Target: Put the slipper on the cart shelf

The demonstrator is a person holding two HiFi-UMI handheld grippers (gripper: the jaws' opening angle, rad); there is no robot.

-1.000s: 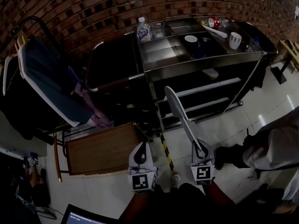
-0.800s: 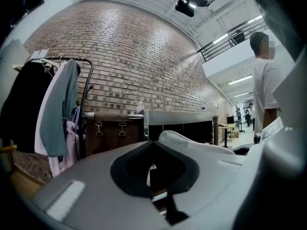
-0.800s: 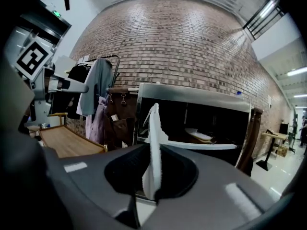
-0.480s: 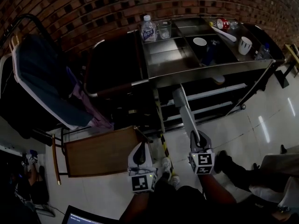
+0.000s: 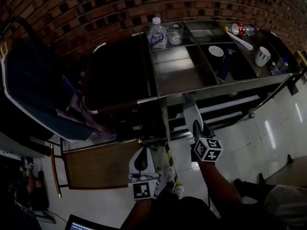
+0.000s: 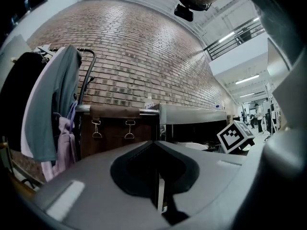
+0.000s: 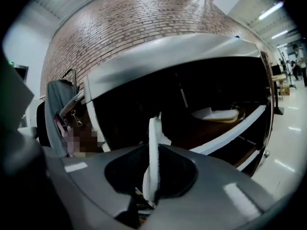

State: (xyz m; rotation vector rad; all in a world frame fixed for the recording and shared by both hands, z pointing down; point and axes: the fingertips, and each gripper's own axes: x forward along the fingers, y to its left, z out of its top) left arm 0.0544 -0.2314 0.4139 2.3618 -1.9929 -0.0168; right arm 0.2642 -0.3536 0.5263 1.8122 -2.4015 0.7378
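Note:
In the head view my right gripper [image 5: 196, 127] is shut on the heel end of a white slipper [image 5: 191, 112]. The slipper's front end reaches in under the steel cart's top [image 5: 182, 73], level with the shelves [image 5: 225, 103]. The right gripper view has the slipper [image 7: 153, 147] edge-on and upright between the jaws of my right gripper [image 7: 152, 186]. Beyond it a second pale slipper [image 7: 216, 114] lies on the cart shelf [image 7: 230, 134]. My left gripper [image 5: 142, 153] hangs low near the floor, shut and empty; it shows again in its own view, the left gripper [image 6: 155, 145].
On the cart top stand a water bottle [image 5: 157, 32], a glass [image 5: 175, 32] and two cups [image 5: 216, 51] [image 5: 262, 55]. A dark cart [image 5: 117, 75] stands at the left, then a clothes rack [image 5: 33, 90]. A brown wooden board [image 5: 103, 164] lies low. Yellow-black tape [image 5: 168, 153] marks the floor.
The right gripper has carried the slipper forward and lower, so its front end has gone from in front of the cart to under the cart top. The left gripper has barely moved.

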